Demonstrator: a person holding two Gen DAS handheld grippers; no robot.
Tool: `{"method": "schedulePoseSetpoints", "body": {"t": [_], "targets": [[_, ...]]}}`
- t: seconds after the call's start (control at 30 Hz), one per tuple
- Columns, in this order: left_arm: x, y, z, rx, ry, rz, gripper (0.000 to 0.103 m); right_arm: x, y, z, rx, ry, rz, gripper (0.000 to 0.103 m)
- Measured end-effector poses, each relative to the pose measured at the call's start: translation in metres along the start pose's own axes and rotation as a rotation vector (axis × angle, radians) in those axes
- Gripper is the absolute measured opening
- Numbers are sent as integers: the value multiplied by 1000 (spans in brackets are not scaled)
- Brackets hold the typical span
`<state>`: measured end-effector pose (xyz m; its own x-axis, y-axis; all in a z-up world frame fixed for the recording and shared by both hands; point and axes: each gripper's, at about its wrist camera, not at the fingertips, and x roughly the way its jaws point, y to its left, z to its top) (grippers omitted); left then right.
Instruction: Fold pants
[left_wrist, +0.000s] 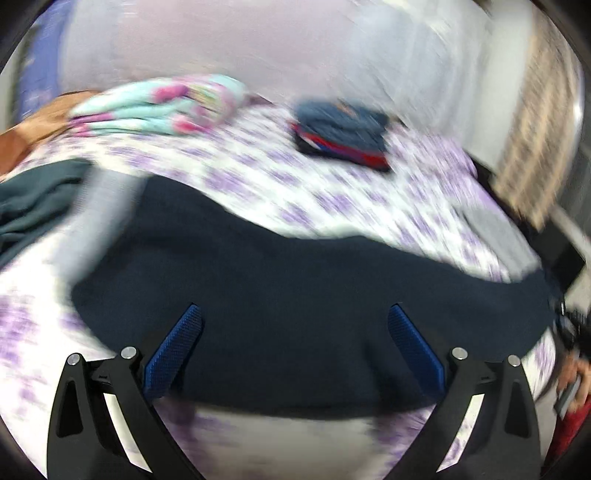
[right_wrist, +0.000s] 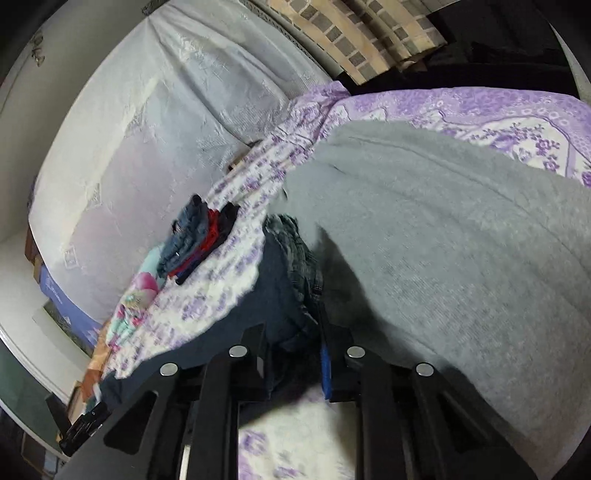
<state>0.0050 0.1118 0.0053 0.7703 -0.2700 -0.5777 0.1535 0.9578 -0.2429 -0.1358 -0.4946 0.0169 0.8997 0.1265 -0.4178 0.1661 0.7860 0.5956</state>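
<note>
Dark navy pants (left_wrist: 314, 295) lie spread across a bed w/ purple-flowered sheet (left_wrist: 332, 192); left gripper (left_wrist: 293, 314) hovers over them, jaws spread wide, nothing between; view blurred. Right gripper (right_wrist: 295, 332) has jaws pinching a bunched edge of the pants, prob. to lift it for a fold; grey garment (right_wrist: 443, 258) lies beside; folded clothes pile (left_wrist: 343, 136) sits further back.

A bed in a purple-flowered sheet (right_wrist: 480, 110) stands against a white-draped wall (right_wrist: 147, 147)

Navy pants (left_wrist: 295, 295) — spread across bedsheet
</note>
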Motion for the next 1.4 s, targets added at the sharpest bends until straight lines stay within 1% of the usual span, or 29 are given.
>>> {"method": "schedulePoseSetpoints", "body": {"t": [0.03,0.07,0.1,0.13,0.17,0.23,0.3,0.37,0.43,0.5,0.57,0.67,0.73,0.87,0.93,1.0,1.07,1.13,1.2,1.23,1.27,1.33,1.4], "targets": [[-7,22,6,-51,-23,14,99,-1,6,2,-17,-12,-3,18],[-7,38,9,-92,-29,29,99,-2,18,3,-68,-34,-18,18],[-5,61,10,-153,-23,8,98,-2,32,2,-124,-53,-38,18],[-2,73,8,-188,-11,-64,98,-1,49,0,-192,-70,-51,18],[-2,85,2,-214,-41,-151,98,0,62,-2,-230,-73,-50,18],[-6,86,-6,-198,-90,-183,98,5,87,-6,-307,-75,-45,18],[-8,75,-10,-165,-113,-132,98,14,119,-13,-399,-76,-36,17],[-5,59,-13,-122,-128,-49,98,21,149,-19,-478,-78,-10,17],[-2,44,-16,-64,-134,32,98,29,181,-29,-555,-70,33,17],[-2,36,-21,-16,-136,83,98,38,206,-40,-605,-42,79,17],[-2,34,-23,10,-139,102,98,48,229,-54,-649,-11,119,17],[-6,42,-26,-23,-149,68,98,67,254,-81,-717,52,159,17],[-8,46,-28,-46,-158,44,98,78,265,-98,-749,102,178,17],[-10,44,-32,-36,-165,55,98,92,274,-118,-763,162,191,17],[-10,44,-34,-33,-167,55,98,95,280,-122,-764,170,194,17],[-10,45,-34,-37,-168,48,98,92,286,-123,-778,158,199,17],[-10,47,-33,-47,-170,36,98,93,295,-130,-836,168,185,17],[-10,47,-33,-50,-170,32,98,101,300,-146,-915,217,162,17],[-10,47,-33,-50,-170,34,98,110,299,-172,-996,269,136,17],[-10,47,-33,-50,-170,34,98,112,299,-183,-1034,274,125,18],[-10,47,-33,-50,-170,33,98,113,299,-194,-1073,254,108,18],[-10,47,-33,-50,-169,34,98,109,301,-197,-1086,229,108,18],[-10,47,-33,-48,-167,37,98,105,304,-189,-1061,227,131,18]]}}
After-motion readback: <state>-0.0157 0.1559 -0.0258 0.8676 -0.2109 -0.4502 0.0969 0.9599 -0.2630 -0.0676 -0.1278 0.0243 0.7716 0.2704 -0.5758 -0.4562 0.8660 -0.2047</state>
